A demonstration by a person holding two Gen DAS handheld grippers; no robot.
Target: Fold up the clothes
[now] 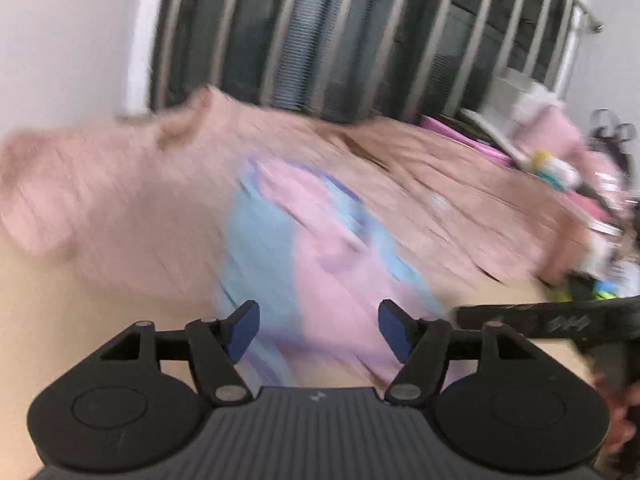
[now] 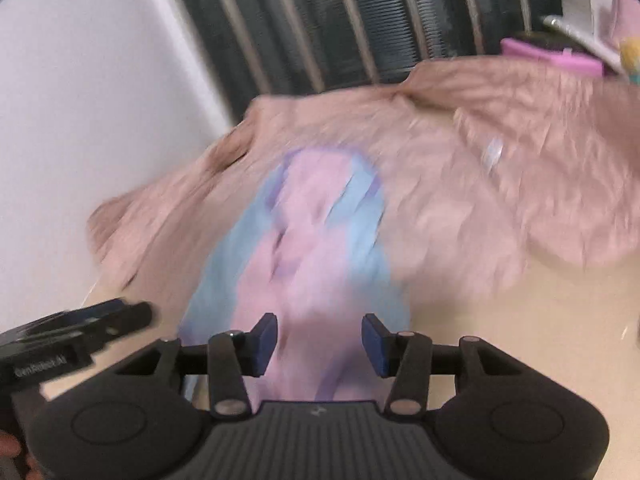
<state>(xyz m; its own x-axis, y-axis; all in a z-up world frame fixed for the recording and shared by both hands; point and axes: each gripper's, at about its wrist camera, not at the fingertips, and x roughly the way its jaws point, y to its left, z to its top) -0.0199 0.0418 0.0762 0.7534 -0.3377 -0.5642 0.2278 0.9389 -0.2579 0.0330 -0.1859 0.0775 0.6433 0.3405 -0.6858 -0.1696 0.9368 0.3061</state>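
A small pink and light-blue garment (image 1: 320, 248) (image 2: 316, 240) lies on the beige table, partly over a larger dusty-pink garment (image 1: 120, 200) (image 2: 500, 184) spread behind it. Both views are motion-blurred. My left gripper (image 1: 319, 330) stands open just above the near end of the pink-and-blue garment, nothing between its blue pads. My right gripper (image 2: 319, 344) is also open over the same garment's near end, empty. The other gripper shows at the right edge of the left wrist view (image 1: 560, 322) and at the left edge of the right wrist view (image 2: 68, 332).
The beige table (image 1: 60, 312) (image 2: 540, 312) has bare surface on both sides of the clothes. A dark barred window (image 1: 340, 40) and white wall stand behind. Cluttered pink and colourful items (image 1: 560, 160) sit at the far right.
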